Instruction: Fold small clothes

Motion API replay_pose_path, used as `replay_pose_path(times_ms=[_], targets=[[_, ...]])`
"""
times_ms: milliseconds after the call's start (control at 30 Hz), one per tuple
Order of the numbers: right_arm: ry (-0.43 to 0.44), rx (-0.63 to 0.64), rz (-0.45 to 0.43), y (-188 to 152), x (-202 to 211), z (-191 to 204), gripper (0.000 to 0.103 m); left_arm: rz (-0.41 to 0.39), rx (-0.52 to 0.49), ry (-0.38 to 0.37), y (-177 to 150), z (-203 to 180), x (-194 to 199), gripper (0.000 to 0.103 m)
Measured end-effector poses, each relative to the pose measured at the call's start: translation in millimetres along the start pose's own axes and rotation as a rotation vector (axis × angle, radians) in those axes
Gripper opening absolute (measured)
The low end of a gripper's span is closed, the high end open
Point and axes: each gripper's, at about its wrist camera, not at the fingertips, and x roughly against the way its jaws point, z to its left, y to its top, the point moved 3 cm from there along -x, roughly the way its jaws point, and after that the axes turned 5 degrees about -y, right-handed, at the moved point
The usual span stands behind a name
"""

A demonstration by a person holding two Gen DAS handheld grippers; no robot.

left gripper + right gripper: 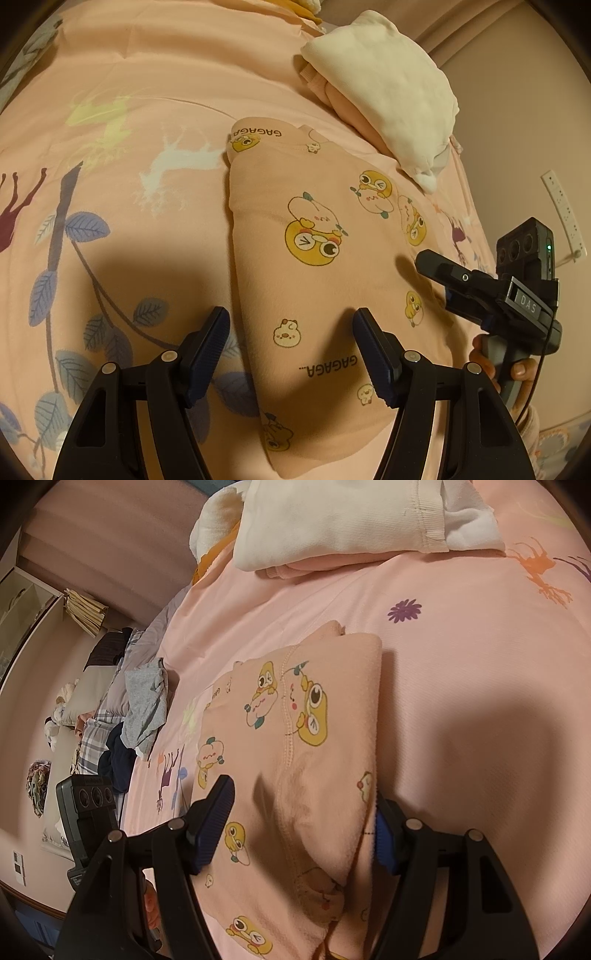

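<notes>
A small pink garment [317,280] printed with yellow cartoon ducks lies folded on the pink bedsheet [147,92]. My left gripper [291,325] is open just above the garment's near left edge, touching nothing. My right gripper [304,805] is open, its fingers straddling the folded-over part of the same garment [325,746], with the right finger partly hidden behind the fold. The right gripper also shows in the left wrist view [443,269], at the garment's right side.
A stack of folded clothes, cream on top of pink [388,92], sits at the far edge of the bed and also shows in the right wrist view [332,520]. A heap of grey and plaid clothes [136,709] lies at the left. A wall power strip [565,214] is at the right.
</notes>
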Motion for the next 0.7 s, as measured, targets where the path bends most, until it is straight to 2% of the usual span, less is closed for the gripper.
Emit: replay_pose_path(times_ms=[700], targets=[[0.002,0.000,0.000,0.1,-1.2,0.7,0.068,0.001,0.000,0.001,1.3,-1.3,-0.7,0.067]])
